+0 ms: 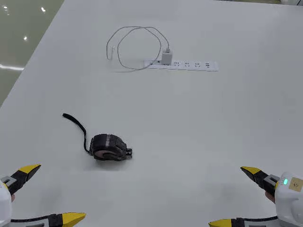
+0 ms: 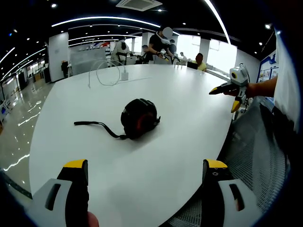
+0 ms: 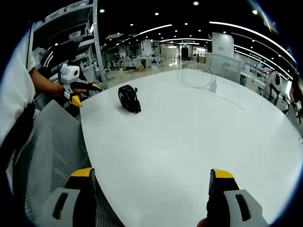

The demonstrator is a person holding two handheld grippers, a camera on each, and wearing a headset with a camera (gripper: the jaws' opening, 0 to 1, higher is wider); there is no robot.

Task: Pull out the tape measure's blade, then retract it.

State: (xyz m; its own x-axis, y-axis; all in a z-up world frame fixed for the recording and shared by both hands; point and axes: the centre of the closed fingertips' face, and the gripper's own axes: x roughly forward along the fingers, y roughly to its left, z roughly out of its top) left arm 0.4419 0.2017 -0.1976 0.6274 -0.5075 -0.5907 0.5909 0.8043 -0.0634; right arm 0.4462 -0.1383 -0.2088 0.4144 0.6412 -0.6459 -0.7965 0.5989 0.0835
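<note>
Both grippers hang at the near table edge, jaws wide, tape measure between and beyond them.

Left gripper (image 1: 53,193) and right gripper (image 1: 233,196) are cut off by the head view's bottom edge, so little more than their yellow-tipped jaws shows; each pair is spread wide and grips nothing. The tape measure (image 1: 110,147) lies on the white table (image 1: 213,132), nearer the left gripper and well apart from both, its black strap (image 1: 75,124) trailing away to the left. Its blade tip is too small to make out. Bare table surrounds it on every side. Far back sit a power strip (image 1: 187,64), a plugged-in charger (image 1: 166,57) and a looped cable (image 1: 137,28). The table's left edge runs diagonally against glossy floor (image 1: 19,42).
</note>
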